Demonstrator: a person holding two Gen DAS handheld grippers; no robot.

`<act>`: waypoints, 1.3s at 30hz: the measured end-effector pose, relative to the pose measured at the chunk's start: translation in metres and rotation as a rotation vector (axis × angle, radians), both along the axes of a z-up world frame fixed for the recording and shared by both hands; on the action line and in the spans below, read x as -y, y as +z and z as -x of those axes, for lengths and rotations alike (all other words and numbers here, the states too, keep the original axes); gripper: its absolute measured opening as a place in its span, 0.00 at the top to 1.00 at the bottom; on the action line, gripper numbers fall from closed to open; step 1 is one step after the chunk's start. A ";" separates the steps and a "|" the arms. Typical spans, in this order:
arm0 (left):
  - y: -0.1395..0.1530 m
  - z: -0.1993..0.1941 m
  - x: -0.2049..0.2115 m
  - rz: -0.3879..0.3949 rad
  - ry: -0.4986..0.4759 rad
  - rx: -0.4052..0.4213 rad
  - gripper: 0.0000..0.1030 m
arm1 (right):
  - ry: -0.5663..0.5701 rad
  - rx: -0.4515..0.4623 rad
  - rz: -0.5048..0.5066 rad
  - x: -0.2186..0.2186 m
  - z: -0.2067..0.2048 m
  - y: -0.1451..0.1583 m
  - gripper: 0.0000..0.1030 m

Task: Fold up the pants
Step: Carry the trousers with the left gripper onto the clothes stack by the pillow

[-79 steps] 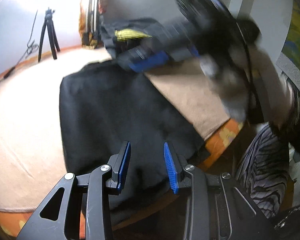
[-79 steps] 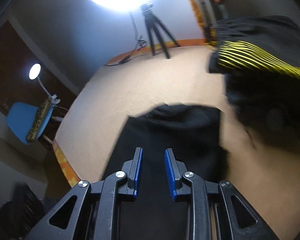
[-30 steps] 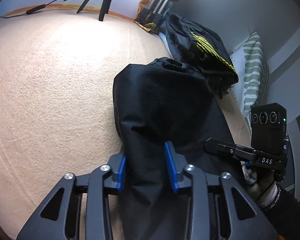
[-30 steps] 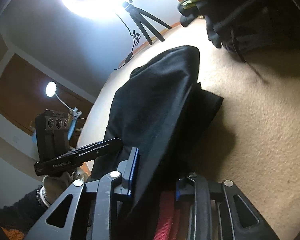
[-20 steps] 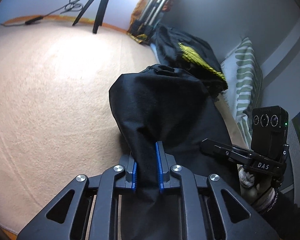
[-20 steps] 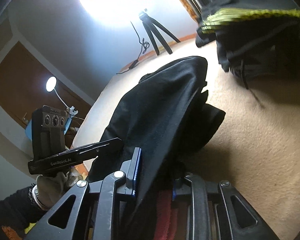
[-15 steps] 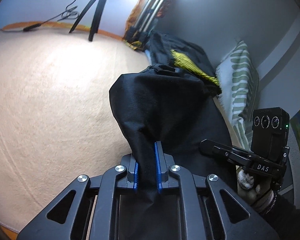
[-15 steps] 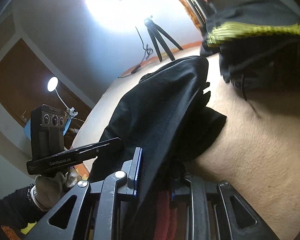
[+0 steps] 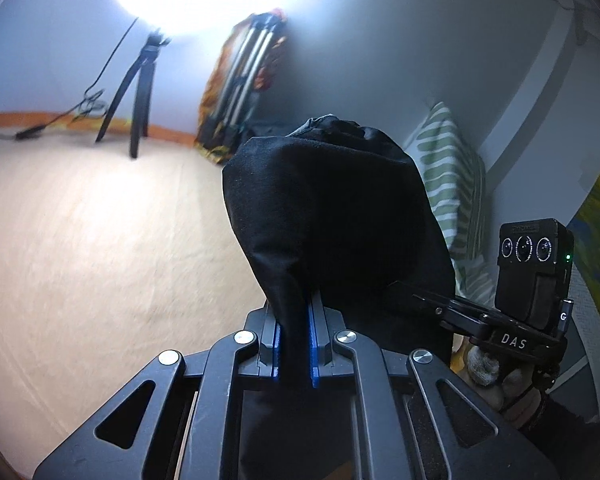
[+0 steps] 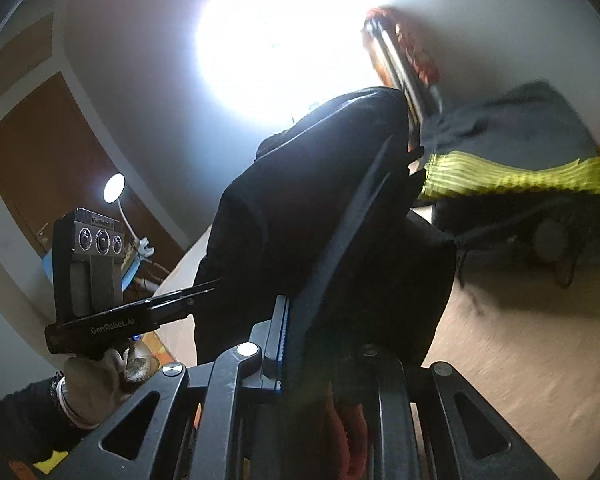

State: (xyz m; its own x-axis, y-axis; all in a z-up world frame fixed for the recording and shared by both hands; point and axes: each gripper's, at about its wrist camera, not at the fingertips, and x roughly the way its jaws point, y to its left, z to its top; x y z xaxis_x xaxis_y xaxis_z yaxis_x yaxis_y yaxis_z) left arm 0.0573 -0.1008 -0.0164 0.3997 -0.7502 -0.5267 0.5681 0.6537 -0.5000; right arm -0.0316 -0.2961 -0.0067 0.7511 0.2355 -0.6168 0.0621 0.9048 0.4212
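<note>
Up high, the left gripper point(image 9: 294, 350) and right gripper point(image 10: 316, 344) each pinched the black pants point(image 9: 332, 216) above the beige bed point(image 9: 80, 240)

Right tongs point(image 10: 320, 344): far finger buried under black pants point(image 10: 324, 208). Pile of clothes point(image 10: 516, 168) blurred. Lamp head lost in glare.

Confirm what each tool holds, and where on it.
Both hold the black pants: left tool shut on a bunched edge; right tool clamps another edge, one finger hidden by cloth.
</note>
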 end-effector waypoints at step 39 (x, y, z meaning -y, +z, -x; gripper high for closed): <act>0.022 -0.177 0.199 -0.040 0.022 0.093 0.92 | -0.110 -0.100 0.236 0.221 -0.114 0.041 0.82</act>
